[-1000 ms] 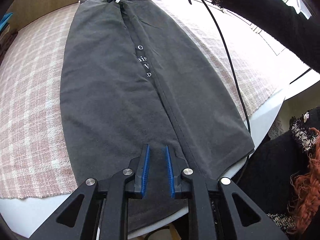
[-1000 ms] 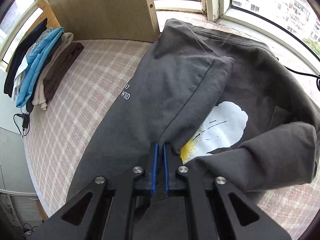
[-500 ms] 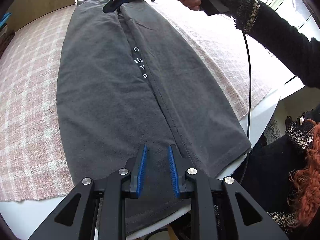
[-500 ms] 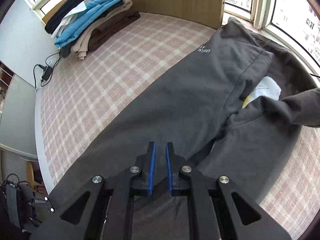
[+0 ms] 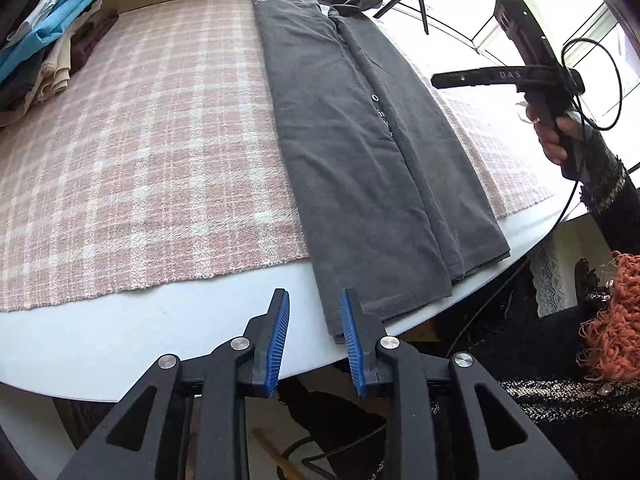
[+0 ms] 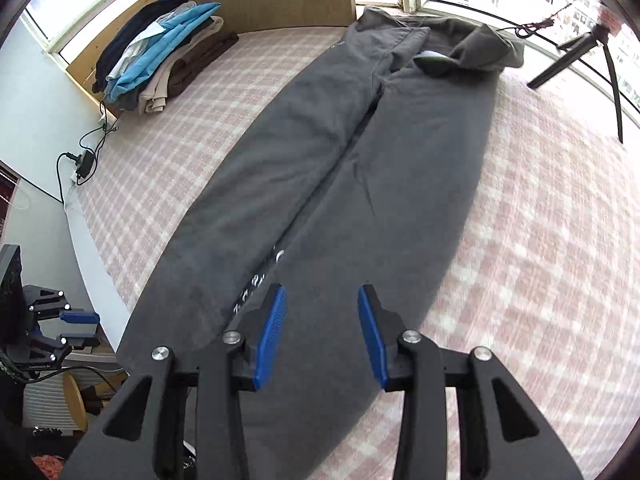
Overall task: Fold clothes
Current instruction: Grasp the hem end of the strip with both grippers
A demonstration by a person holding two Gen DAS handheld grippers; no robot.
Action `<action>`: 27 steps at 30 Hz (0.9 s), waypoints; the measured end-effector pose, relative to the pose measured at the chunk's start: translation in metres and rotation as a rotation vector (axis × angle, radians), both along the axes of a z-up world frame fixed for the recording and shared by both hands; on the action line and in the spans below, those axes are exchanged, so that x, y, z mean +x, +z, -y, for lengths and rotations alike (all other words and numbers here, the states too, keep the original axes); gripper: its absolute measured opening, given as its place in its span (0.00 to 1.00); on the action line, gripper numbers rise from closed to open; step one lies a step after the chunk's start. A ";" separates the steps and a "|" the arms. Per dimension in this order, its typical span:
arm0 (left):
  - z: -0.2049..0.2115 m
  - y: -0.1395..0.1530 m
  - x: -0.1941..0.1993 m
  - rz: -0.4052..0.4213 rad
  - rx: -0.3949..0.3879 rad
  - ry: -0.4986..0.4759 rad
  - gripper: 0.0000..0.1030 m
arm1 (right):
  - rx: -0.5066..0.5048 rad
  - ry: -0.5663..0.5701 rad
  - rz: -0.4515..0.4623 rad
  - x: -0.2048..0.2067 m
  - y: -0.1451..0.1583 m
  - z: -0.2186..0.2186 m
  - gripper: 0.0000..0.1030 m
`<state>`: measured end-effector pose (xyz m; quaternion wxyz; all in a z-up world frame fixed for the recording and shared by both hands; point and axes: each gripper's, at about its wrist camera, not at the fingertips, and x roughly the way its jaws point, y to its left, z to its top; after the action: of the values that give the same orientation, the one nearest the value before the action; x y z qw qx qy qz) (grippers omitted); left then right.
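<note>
The dark grey garment [image 5: 360, 152] lies stretched out long on the pink checked cloth [image 5: 140, 140] that covers the white table [image 5: 120, 336], both sides already turned in so their edges meet along a seam down the middle, with its near hem hanging just over the table's edge. By my reckoning the lengthwise folds are done and the cross fold comes next. The left gripper [image 5: 314, 338] hovers at that near hem, its jaws apart with nothing between them, one blue pad just at the corner of the fabric. The right gripper [image 6: 322, 330] hangs above the middle of the garment, jaws wide apart and empty too. The next move, I would say, calls for both to take hold of one end, one at each corner, and carry it over to the other end without letting the tucked sides slip open. The left view shows the near hem, the table's edge, the person's right hand [image 5: 554, 136] on its tool, and her black sleeve. Only the right view shows the far end clearly, where the bunched top [image 6: 480, 48] is rumpled with a white patch peeping out, beside the stack of folded clothes [image 6: 160, 52] and a tripod [image 6: 580, 52] at the window.
</note>
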<state>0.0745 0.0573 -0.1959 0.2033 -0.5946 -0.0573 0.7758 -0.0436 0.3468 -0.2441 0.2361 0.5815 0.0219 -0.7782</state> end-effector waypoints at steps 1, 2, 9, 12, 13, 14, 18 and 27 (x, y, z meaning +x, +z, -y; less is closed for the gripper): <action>-0.001 -0.004 -0.001 0.014 0.022 -0.020 0.24 | 0.000 -0.058 0.026 0.025 -0.005 -0.011 0.36; -0.004 -0.006 -0.002 0.018 0.027 -0.044 0.24 | -0.009 -0.115 0.054 0.049 -0.009 -0.019 0.36; -0.013 -0.016 -0.006 0.036 0.029 -0.131 0.27 | -0.007 -0.359 0.134 0.138 -0.033 -0.031 0.36; -0.015 -0.020 -0.007 0.047 0.029 -0.138 0.27 | 0.004 -0.380 0.137 0.145 -0.036 -0.031 0.36; -0.015 -0.021 -0.008 0.050 0.029 -0.140 0.28 | 0.003 -0.381 0.141 0.146 -0.037 -0.030 0.36; -0.015 -0.023 -0.008 0.054 0.029 -0.143 0.28 | -0.002 -0.380 0.146 0.147 -0.039 -0.030 0.36; -0.019 -0.027 -0.009 0.058 0.024 -0.147 0.30 | -0.023 -0.341 0.157 0.144 -0.042 -0.024 0.36; -0.024 -0.031 -0.005 0.057 0.027 -0.096 0.30 | 0.034 -0.160 0.145 0.149 -0.036 -0.010 0.09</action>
<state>0.0695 0.0815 -0.2274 0.2465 -0.6158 -0.0453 0.7470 0.1049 0.3564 -0.2799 0.1645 0.6401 -0.0286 -0.7499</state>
